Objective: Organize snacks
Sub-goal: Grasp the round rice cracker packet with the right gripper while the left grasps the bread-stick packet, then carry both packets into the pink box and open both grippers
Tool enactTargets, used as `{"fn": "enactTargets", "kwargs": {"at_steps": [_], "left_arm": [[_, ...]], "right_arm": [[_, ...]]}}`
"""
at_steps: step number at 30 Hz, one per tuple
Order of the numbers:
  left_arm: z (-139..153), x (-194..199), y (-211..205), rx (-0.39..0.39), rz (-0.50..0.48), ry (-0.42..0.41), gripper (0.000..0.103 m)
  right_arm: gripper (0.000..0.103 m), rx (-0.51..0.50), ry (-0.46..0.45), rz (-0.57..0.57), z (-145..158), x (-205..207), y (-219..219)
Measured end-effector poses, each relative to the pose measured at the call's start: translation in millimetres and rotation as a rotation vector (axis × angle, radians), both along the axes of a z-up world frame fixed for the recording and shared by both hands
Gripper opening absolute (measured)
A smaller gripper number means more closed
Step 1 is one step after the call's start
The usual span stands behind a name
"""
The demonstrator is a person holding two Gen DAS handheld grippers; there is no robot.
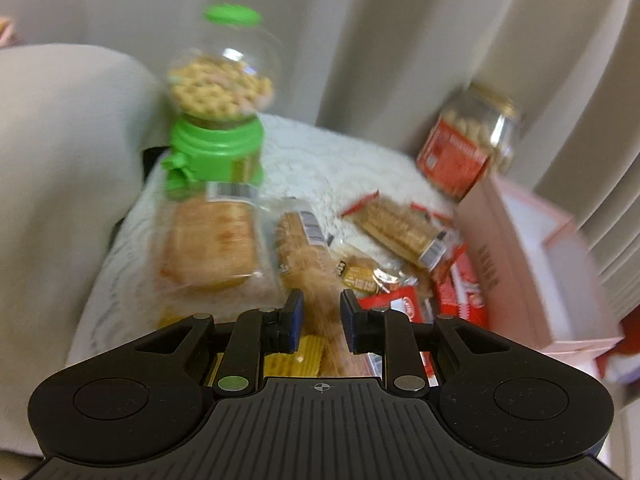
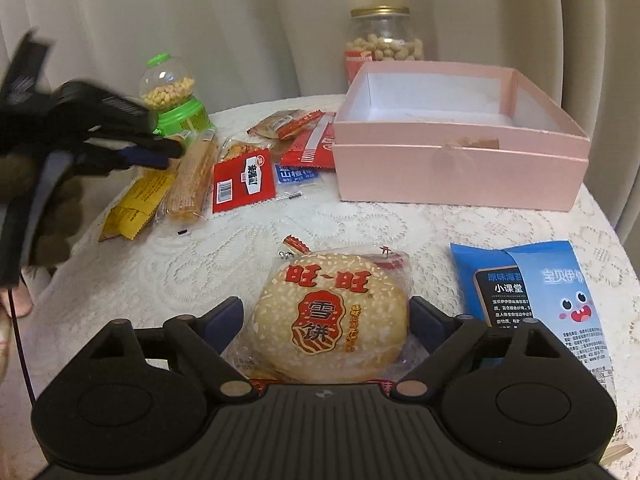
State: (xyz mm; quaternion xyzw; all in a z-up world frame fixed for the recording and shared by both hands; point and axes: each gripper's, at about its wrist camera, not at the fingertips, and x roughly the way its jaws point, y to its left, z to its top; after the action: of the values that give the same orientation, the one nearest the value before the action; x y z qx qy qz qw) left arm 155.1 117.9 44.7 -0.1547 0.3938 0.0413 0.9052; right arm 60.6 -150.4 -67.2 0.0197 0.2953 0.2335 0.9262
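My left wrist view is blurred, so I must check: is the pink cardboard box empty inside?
Observer: The part of the pink cardboard box whose white inside shows holds no snacks.
Operator: Where is the right gripper?
Observer: The right gripper stands open, one jaw on each side of a round rice cracker in a clear packet.
Operator: Anything beside it?
Observer: A blue foil packet lies to its right on the white lace tablecloth.

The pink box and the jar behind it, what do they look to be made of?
The pink box looks like stiff card with a slight satin sheen: crisp straight walls, white inside. The jar seems clear glass or hard plastic, nuts visible through it, with a gold, probably metal lid.
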Motion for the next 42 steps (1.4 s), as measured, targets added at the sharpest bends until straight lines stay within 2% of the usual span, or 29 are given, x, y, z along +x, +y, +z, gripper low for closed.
{"fn": "enactTargets", "kwargs": {"at_steps": [3, 5, 7, 9, 13, 17, 20, 24, 28, 34, 38, 42], "left_arm": [[-10.4, 16.8, -15.9, 0.082, -0.017, 0.04, 0.047], [-18.9, 21.7, -22.2, 0.139, -0.034, 0.065, 0.051], [-23.3, 21.0, -22.5, 0.148, -0.04, 0.06, 0.05], [-21.8, 14.5, -19.4, 0.127, -0.053, 0.046, 0.042], [-14.4, -17.7, -19.1, 0.054, -0.132, 0.007, 0.037], [-8.2, -64.1, -38.4, 0.082, -0.238, -0.009, 0.036], [-11.3, -93.8, -54.0, 0.12, -0.296, 0.014, 0.035], [-21.3, -110.6, -53.9, 0.075, -0.299, 0.025, 0.036], [-23.4, -110.9, -45.8, 0.037, -0.281, 0.026, 0.038], [-25.2, -113.6, -49.1, 0.042, -0.278, 0.03, 0.04], [-24.4, -120.9, -55.3, 0.07, -0.302, 0.031, 0.038], [-23.7, -148.8, -62.6, 0.006, -0.359, 0.036, 0.035]], "right_arm": [[0.091, -0.027, -0.015, -0.001, -0.9, -2.1, 4.2], [0.091, -0.029, -0.017, 0.0, -0.9, -2.2, 5.0], [0.092, -0.026, -0.018, -0.001, -0.6, -2.5, 4.7], [0.092, -0.02, -0.019, -0.003, -0.6, -3.7, 4.0], [0.092, -0.001, -0.016, -0.002, -0.1, -2.8, 1.8], [0.093, -0.025, -0.022, -0.003, -0.2, -4.3, 5.3], [0.093, -0.049, -0.027, -0.005, -0.3, -4.8, 8.8], [0.093, -0.078, -0.031, -0.007, -0.8, -5.1, 13.5], [0.093, -0.115, -0.033, -0.012, -0.6, -6.6, 17.1], [0.093, -0.118, 0.001, -0.023, 3.6, -9.1, 13.3], [0.092, -0.109, -0.01, 0.007, 14.4, -26.5, 6.0], [0.092, -0.11, -0.039, -0.008, 23.4, -41.0, -6.3]]}}
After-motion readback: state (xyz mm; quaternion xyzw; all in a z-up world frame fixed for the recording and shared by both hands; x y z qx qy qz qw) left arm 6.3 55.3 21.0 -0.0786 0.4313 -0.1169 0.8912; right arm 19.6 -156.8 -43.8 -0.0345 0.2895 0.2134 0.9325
